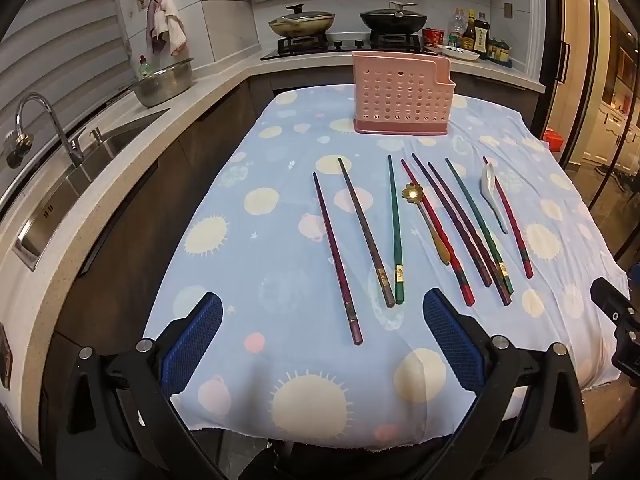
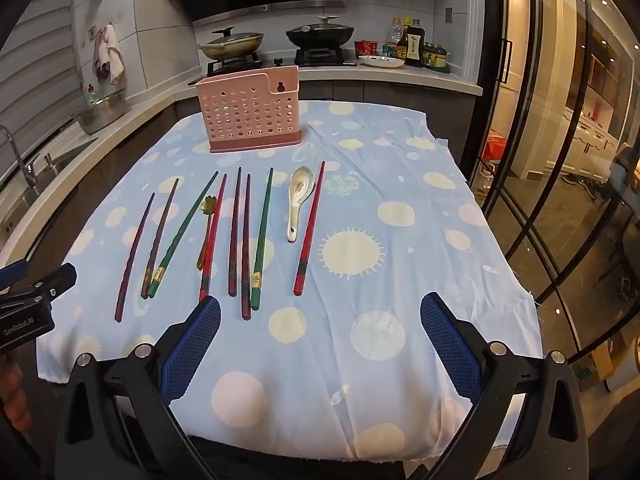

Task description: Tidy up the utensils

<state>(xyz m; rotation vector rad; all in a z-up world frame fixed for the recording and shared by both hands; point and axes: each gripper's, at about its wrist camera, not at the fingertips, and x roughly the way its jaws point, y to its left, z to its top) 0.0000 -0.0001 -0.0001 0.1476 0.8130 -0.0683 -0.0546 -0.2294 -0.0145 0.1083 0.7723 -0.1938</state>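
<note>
Crucially, both the left gripper (image 1: 322, 340) and right gripper (image 2: 320, 342) gape wide, empty; ahead of the fingers, crowded chopsticks (image 2: 245, 246) risk double grabs.

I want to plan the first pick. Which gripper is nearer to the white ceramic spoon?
Right. The right gripper hovers open at the near table edge, the white ceramic spoon ahead and slightly left. The left gripper, also open, sees it far right.
</note>
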